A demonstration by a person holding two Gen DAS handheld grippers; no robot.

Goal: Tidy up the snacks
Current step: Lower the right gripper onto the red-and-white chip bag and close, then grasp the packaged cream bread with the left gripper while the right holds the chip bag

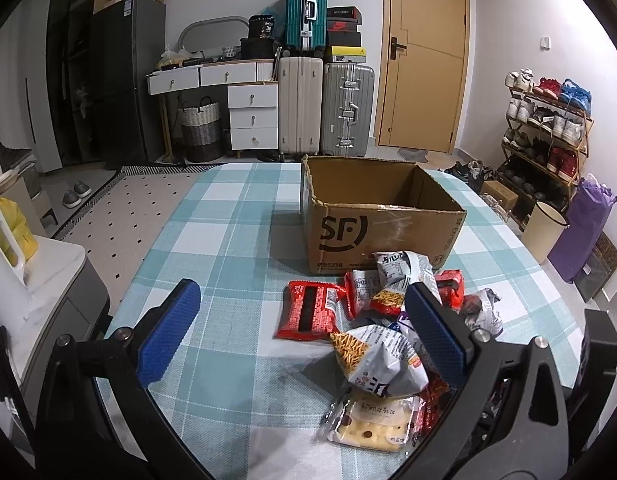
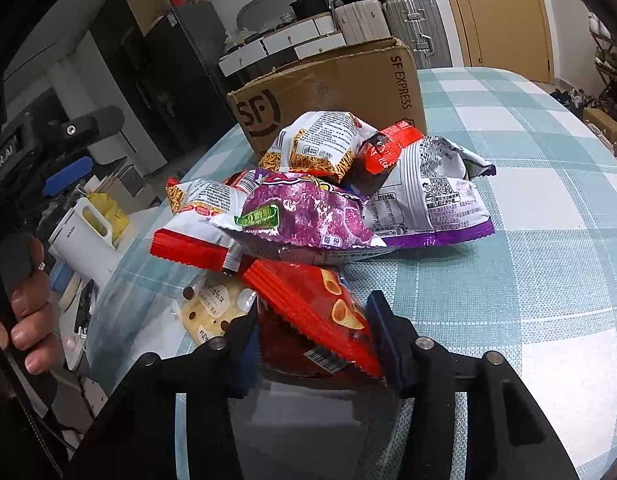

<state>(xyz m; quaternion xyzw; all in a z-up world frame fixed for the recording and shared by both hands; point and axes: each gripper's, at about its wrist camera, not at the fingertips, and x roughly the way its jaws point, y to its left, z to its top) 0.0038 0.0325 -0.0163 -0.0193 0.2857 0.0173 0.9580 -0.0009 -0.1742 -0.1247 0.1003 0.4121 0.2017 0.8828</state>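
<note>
A pile of snack bags (image 1: 388,320) lies on the checked tablecloth (image 1: 228,240) in front of an open, empty SF cardboard box (image 1: 380,216). My left gripper (image 1: 304,320) is open and empty, hovering over the left side of the pile, above a red bag (image 1: 312,312). In the right wrist view my right gripper (image 2: 312,320) has its fingers on both sides of a red-orange snack bag (image 2: 316,312) at the near edge of the pile (image 2: 308,200), gripping it. The box (image 2: 328,96) stands behind the pile. A biscuit pack (image 2: 212,304) lies beside the held bag.
A side counter with a white kettle (image 1: 4,248) stands left of the table. Suitcases (image 1: 324,108), drawers and a door are at the back. A shoe rack (image 1: 548,128) and a bin (image 1: 544,232) stand on the right.
</note>
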